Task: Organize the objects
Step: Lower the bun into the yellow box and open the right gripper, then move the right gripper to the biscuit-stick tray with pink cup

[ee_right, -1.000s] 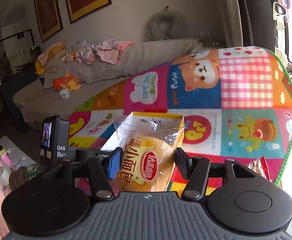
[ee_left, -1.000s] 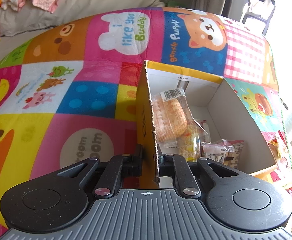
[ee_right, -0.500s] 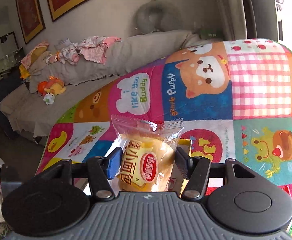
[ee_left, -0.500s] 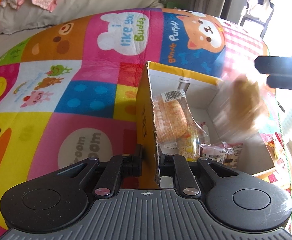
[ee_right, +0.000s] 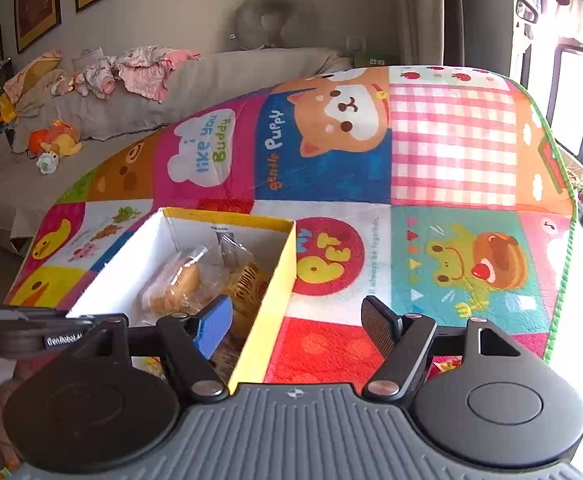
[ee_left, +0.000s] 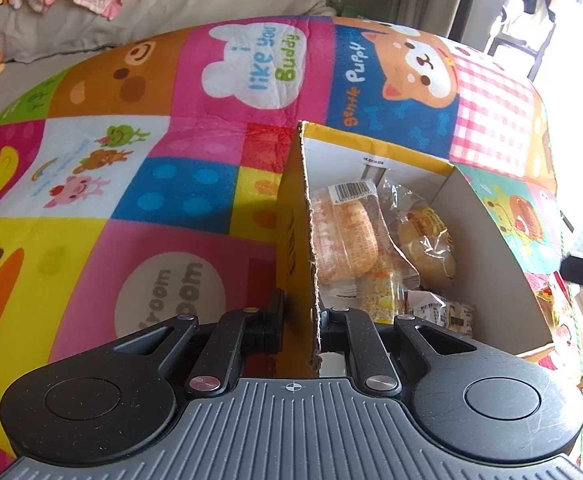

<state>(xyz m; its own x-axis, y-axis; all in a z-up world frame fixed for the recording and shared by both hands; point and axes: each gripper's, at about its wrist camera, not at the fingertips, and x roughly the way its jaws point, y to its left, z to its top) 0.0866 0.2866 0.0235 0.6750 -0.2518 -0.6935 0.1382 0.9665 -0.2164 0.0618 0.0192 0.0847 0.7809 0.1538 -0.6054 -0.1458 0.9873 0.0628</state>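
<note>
Box (ee_left: 491,216) | yellow outside, white inside | wrapped buns (ee_left: 427,248) inside

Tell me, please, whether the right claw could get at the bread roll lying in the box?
Probably yes: the right claw is open and empty above the box, whose top is uncovered, with the bread roll lying exposed inside.

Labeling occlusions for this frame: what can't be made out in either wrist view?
- Left wrist: box near end and floor, hidden by the left gripper, whose jaws clamp the side wall.
- Left wrist: small packet print, too small.
- Right wrist: box's near contents, hidden by the empty right gripper body; buns blurred by wrap glare.
</note>
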